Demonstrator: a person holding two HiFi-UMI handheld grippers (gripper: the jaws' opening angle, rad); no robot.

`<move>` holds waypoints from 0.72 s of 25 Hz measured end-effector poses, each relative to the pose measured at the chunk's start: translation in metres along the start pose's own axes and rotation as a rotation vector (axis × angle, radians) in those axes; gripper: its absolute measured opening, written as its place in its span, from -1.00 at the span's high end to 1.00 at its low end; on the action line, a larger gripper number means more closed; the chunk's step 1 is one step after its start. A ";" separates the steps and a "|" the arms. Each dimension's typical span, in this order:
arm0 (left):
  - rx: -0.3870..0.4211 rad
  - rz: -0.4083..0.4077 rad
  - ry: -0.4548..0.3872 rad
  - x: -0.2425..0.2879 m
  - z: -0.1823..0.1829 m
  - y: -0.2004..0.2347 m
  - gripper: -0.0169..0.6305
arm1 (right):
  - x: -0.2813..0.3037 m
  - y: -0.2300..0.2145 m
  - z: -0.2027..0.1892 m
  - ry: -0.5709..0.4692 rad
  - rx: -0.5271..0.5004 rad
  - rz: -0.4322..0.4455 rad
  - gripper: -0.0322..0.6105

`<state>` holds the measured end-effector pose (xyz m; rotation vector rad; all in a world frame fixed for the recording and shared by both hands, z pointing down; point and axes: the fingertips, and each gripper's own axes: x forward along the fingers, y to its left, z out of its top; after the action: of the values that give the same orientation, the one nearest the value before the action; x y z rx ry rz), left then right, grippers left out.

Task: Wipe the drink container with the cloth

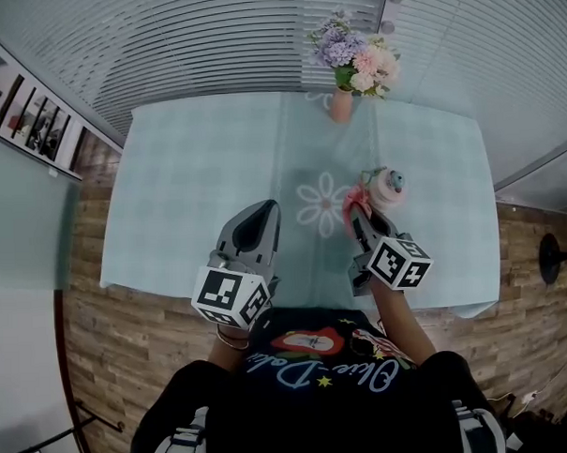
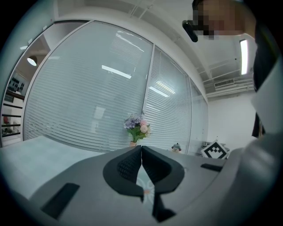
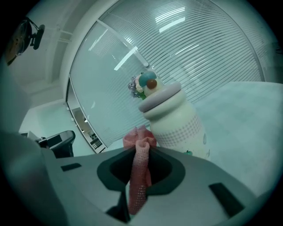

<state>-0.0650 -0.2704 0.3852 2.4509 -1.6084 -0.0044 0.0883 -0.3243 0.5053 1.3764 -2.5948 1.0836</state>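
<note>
The left gripper (image 2: 141,155) hovers low over the near-left part of the counter (image 1: 183,174), which wears a pale teal checked cloth cover. Its jaws are pressed together with nothing between them. It is well apart from the work, so it gives no support there.

Right of it lies a white daisy motif (image 1: 322,202) printed on the cover. Beyond that, the right gripper (image 3: 142,152) is clamped on a bunched pink mesh cloth (image 3: 138,176), with a small tuft poking out past the jaw tips.

Just beside that tuft, on its right, stands the drink container (image 3: 177,124). It is a cream, bottle-shaped plastic pot with a pale lilac lid and teal and brown ball ornaments on top. It stands upright on the right half of the counter, in front of a pink vase of pastel flowers (image 1: 344,101).

The main risk, I judge, is that the container stands free. A sideways rub from the cloth could slide or tip it, since nothing steadies it. Little cloth shows beyond the jaws, so the hard tips might knock the pot instead of the fabric. The narrow pinch could also let the cloth slip.

No view settles whether the tuft already touches the container. The gripper body hides its base in the right gripper view, and its far side is unseen.
</note>
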 end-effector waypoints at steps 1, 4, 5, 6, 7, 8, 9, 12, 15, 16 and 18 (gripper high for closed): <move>0.000 0.001 0.000 0.000 0.000 0.000 0.93 | 0.001 -0.001 -0.002 0.006 0.002 -0.002 0.73; -0.002 0.007 -0.001 0.000 0.000 0.002 0.93 | 0.005 -0.005 -0.008 0.026 0.013 -0.007 0.73; -0.002 0.009 -0.002 0.000 0.000 0.002 0.93 | 0.006 -0.006 -0.011 0.033 0.018 -0.008 0.73; -0.002 0.011 -0.004 0.000 0.001 0.003 0.93 | 0.007 -0.007 -0.013 0.040 0.022 -0.009 0.73; -0.002 0.013 -0.005 -0.001 0.001 0.003 0.93 | 0.008 -0.008 -0.015 0.047 0.025 -0.011 0.73; -0.002 0.016 -0.006 -0.001 0.001 0.003 0.93 | 0.010 -0.010 -0.018 0.055 0.028 -0.013 0.73; -0.001 0.018 -0.006 -0.001 0.001 0.004 0.93 | 0.011 -0.011 -0.020 0.063 0.032 -0.016 0.73; -0.001 0.028 -0.008 -0.001 0.001 0.006 0.93 | 0.015 -0.016 -0.027 0.088 0.047 -0.023 0.73; 0.000 0.041 -0.011 -0.003 0.002 0.009 0.93 | 0.019 -0.020 -0.034 0.112 0.056 -0.037 0.73; 0.000 0.046 -0.011 -0.004 0.002 0.010 0.93 | 0.020 -0.021 -0.036 0.120 0.059 -0.041 0.73; -0.002 0.054 -0.013 -0.006 0.002 0.012 0.93 | 0.021 -0.023 -0.040 0.135 0.066 -0.048 0.74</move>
<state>-0.0783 -0.2701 0.3845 2.4103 -1.6783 -0.0137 0.0802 -0.3250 0.5556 1.3206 -2.4400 1.2202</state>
